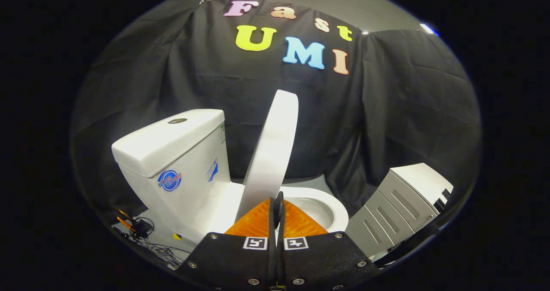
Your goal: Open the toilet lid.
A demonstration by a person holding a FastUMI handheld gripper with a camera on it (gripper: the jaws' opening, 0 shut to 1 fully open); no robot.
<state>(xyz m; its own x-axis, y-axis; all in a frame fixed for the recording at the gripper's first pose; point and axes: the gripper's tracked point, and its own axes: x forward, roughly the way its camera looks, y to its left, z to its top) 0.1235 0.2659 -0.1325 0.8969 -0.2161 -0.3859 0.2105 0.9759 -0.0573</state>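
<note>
the toilet lid [271, 153] stands raised, tilted nearly upright, its lower edge coming down right at the fingertips and its top leaning toward one o'clock from them, against the black cloth wall [386, 110]. the gripper [277, 205] has its two fingers pressed together with hardly any gap, the tips lying against the lid's lower edge; whether a thin part of the lid is nipped between them i cannot tell. at two o'clock from the tips, just beyond them, the open bowl [324, 205] shows its white rim and hollow. at ten o'clock sits the tank [180, 162], with a round flush button [177, 120] on its top and stickers on its side. at three o'clock, apart from the bowl, stands a grey cabinet [399, 209] with slotted fronts. at nine o'clock, low on the floor beside the tank's foot, lies a tangle of cables [142, 235].
</note>
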